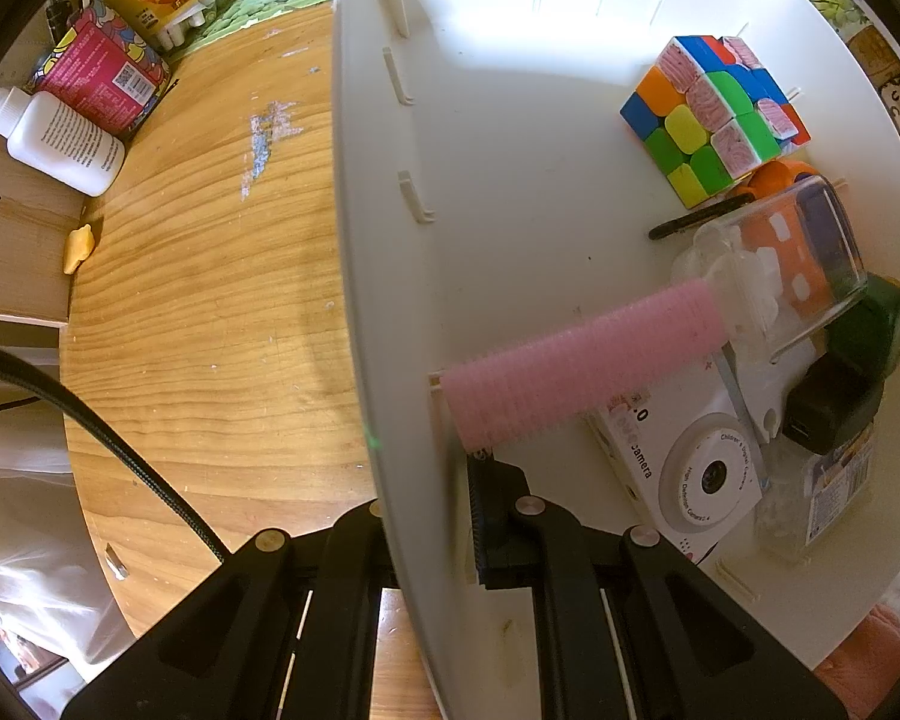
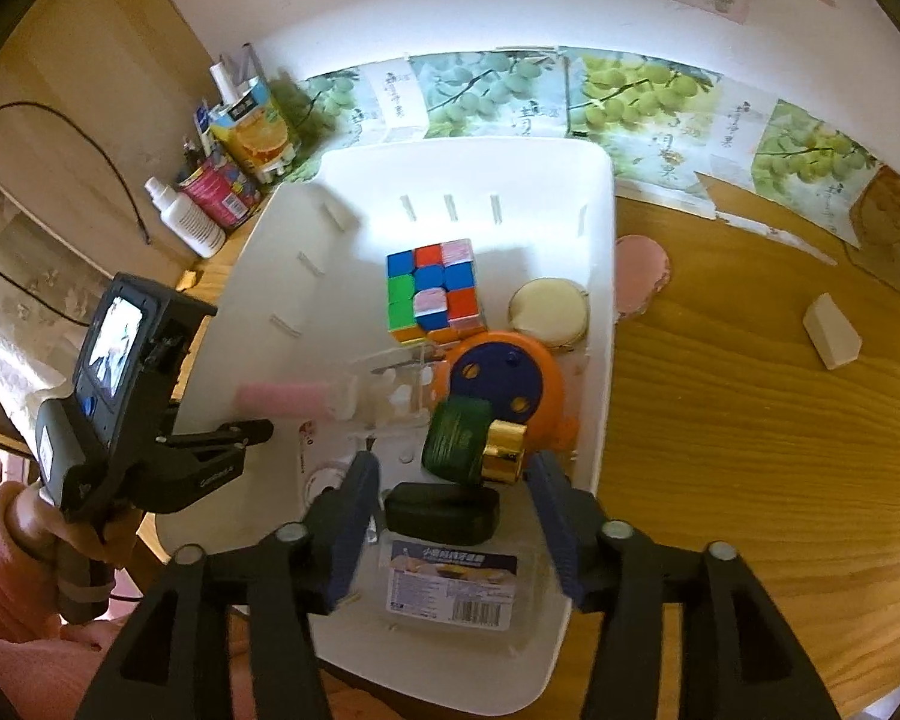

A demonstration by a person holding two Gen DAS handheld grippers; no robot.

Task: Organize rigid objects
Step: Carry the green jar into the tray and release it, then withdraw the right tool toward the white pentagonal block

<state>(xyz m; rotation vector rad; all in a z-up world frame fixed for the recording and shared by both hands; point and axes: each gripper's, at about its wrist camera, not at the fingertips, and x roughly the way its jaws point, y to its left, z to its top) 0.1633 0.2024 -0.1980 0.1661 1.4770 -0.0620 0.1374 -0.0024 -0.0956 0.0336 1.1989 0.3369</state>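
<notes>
Resting on wooden table [image 2: 750, 450]: white bin [image 2: 600, 300], left wall clamped in shut left gripper [image 1: 426, 516]. Hovering over near end: right gripper [image 2: 450, 516], jaws spread, nothing pinched. Lying inside: puzzle cube [image 2: 435, 291] at far middle, orange-blue disc [image 2: 504, 378] beside it, pink roller [image 1: 582, 372] left, green gold-capped jar [image 2: 468, 444] and black charger [image 2: 444, 513] near. Sitting right, outside: white wedge [image 2: 831, 330].

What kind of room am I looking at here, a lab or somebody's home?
Most likely a home, at a wooden table against a wall. A white bin holds household odds and ends such as a puzzle cube, and grape-printed paper lines the wall beside a juice carton.
</notes>
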